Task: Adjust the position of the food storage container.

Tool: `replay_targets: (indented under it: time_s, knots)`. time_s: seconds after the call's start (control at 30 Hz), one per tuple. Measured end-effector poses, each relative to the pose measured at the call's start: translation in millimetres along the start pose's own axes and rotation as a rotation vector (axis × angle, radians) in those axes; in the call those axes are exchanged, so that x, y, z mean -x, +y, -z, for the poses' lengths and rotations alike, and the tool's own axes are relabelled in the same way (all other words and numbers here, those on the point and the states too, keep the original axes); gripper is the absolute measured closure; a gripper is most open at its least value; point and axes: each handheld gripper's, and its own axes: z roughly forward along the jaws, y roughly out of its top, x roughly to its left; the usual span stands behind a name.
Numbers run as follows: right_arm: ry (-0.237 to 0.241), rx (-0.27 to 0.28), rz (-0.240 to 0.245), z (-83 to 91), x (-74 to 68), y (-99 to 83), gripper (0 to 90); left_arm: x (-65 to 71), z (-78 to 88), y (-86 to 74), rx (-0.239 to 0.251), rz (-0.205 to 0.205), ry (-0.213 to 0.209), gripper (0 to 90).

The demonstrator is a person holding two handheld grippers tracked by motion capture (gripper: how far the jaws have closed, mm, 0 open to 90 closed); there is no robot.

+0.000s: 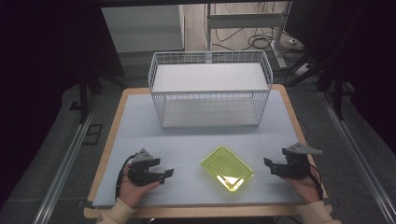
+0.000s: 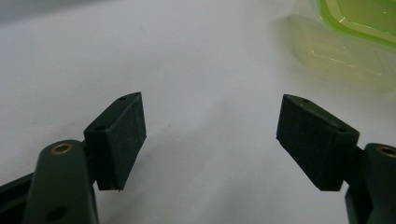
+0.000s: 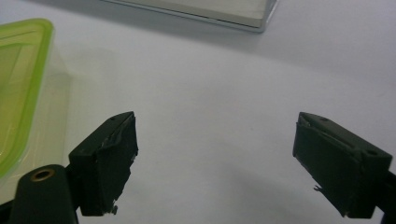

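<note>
The green-lidded container (image 1: 227,168) is flanked by the left gripper (image 1: 163,169) and right gripper (image 1: 268,165), both spread wide, nothing held.

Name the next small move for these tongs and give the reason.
Probably bring the right tongs toward the yellow-green lidded plastic container: both tongs are open and empty, the left tongs too, and it lies between them on the table in front of the white wire basket.

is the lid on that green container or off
On. The green-rimmed lid sits flat over the clear container, whose rim is covered on all sides in the high view. Contents: cannot tell.
</note>
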Motion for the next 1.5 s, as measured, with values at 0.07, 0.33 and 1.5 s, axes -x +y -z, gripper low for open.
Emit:
replay_targets:
  time_s: [0.07, 0.33, 1.5]
  knots:
    - [-0.007, -0.011, 0.009, 0.4, -1.4, -0.9, 14.8, -0.9, 0.9, 0.0, 0.008, 0.007, 0.017, 23.7]
    - [0.021, 0.007, 0.003, 9.0, 0.8, -2.2, 21.4, -2.9, -0.3, 0.7, -0.002, 0.012, 0.021, 23.4]
    - [0.467, -0.105, 0.329, 17.3, -160.1, 23.1, 90.0, 1.2, -5.9, -0.6, -0.032, -0.017, 0.009, 23.2]
